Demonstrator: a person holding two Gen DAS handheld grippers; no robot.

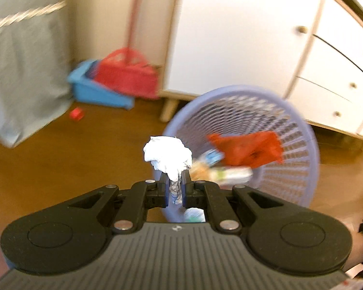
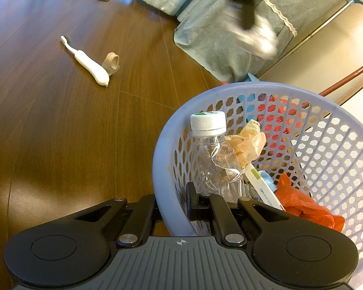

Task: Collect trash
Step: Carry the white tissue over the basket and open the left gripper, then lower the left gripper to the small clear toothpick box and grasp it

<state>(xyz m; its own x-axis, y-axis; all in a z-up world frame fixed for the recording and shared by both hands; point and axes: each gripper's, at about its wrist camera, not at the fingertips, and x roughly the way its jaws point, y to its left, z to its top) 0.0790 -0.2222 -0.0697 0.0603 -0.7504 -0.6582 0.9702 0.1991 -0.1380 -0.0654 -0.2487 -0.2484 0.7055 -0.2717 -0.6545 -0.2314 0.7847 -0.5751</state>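
Note:
My left gripper (image 1: 174, 181) is shut on a crumpled white paper wad (image 1: 167, 154), held in the air just left of the lilac mesh basket's rim (image 1: 176, 118). The view is blurred by motion. In the right wrist view my right gripper (image 2: 174, 198) is shut on the basket's near rim (image 2: 168, 207), one finger inside the wall and one outside. The basket (image 2: 338, 111) holds a clear plastic bottle (image 2: 213, 159) with a white cap, an orange wrapper (image 2: 250, 145), a white carton (image 2: 263, 191) and a red plastic bag (image 2: 305, 205). The blurred left gripper with its wad (image 2: 256, 38) shows above the basket.
A white toothbrush (image 2: 88, 64) and a tan tape roll (image 2: 112, 61) lie on the wooden floor. A grey-green curtain (image 2: 213, 41), a red and a blue dustpan (image 1: 123, 77), a small red object (image 1: 77, 114) and a white cabinet (image 1: 242, 36) stand around the basket.

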